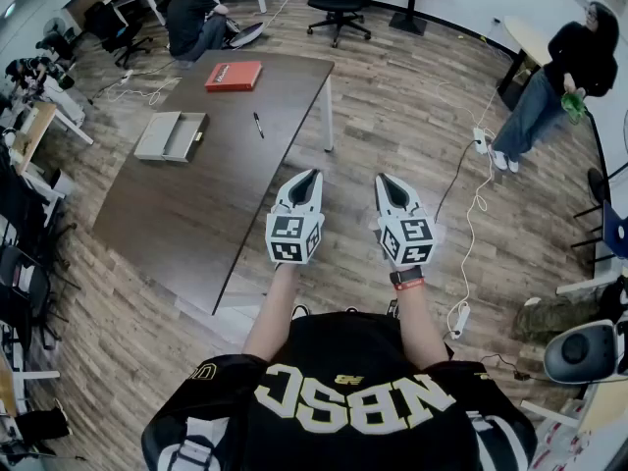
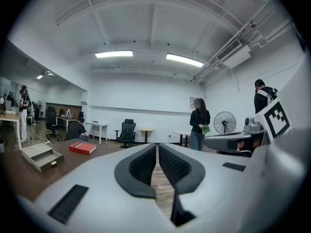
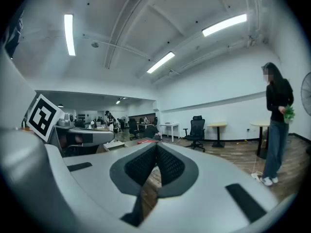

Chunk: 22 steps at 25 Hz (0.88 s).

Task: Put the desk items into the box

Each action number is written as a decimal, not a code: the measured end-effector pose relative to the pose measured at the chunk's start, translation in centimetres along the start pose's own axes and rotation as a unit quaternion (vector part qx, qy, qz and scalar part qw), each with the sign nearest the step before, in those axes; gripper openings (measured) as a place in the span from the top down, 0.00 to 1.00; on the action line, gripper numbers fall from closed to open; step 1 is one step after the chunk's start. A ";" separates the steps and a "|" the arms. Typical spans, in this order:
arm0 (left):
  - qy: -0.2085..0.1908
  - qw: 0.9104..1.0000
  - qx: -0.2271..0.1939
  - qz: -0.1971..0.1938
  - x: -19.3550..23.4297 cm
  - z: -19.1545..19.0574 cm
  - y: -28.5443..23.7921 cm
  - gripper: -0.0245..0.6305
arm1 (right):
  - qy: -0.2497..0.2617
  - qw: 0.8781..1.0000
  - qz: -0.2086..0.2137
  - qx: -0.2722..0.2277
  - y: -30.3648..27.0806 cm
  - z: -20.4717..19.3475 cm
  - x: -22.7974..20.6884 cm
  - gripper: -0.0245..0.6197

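While both grippers are shut tight with nothing in them, no item is picked up yet. The left gripper [image 1: 306, 180] and the right gripper [image 1: 391, 184] hang side by side, close to the person's chest, by the near end of the table [image 1: 186, 224]. The items are well apart from them, at the far end: a pen [image 1: 258, 125] lies flat near the middle, the grey box [image 1: 170, 135] sits open to its left, and a red book [image 1: 234, 76] lies past both, near the far edge. I think the pen is the tricky one. It is thin and flat on the wood, so the jaws may slip over it or flick it away. The book is wide and flat, so the jaws may only push it along, maybe off the far edge. It also looks too big to go in the box easily. The box looks light and may slide if bumped. A cable [image 1: 478, 180] lies on the floor on the right, and a foot could catch on it. It is hard to see if anything is in the box. A small thing at its side is too tiny to name. The gripper views do not show the pen at all.
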State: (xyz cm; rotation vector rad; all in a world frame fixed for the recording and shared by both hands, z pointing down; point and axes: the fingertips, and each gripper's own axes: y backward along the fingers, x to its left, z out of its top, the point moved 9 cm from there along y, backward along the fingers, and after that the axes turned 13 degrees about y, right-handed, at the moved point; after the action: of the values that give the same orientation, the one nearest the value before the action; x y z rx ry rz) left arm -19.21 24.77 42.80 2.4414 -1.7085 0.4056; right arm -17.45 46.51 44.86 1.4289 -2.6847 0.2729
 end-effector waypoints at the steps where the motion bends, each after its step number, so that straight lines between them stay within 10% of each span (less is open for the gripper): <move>1: 0.000 1.000 -0.001 0.001 -0.2 -0.1 0.0 0.92 | -0.001 1.000 0.000 0.000 0.2 -0.1 -0.2 0.95; 22: 0.008 0.999 0.010 0.048 2.3 -2.8 -1.7 0.93 | -0.027 0.997 0.069 0.006 -5.6 -2.5 -0.2 0.95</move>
State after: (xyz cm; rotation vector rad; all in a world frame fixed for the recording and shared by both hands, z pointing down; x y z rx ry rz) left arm -17.28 23.99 46.24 2.3693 -1.8294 0.4538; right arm -12.72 44.07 47.98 1.2740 -2.8334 0.2638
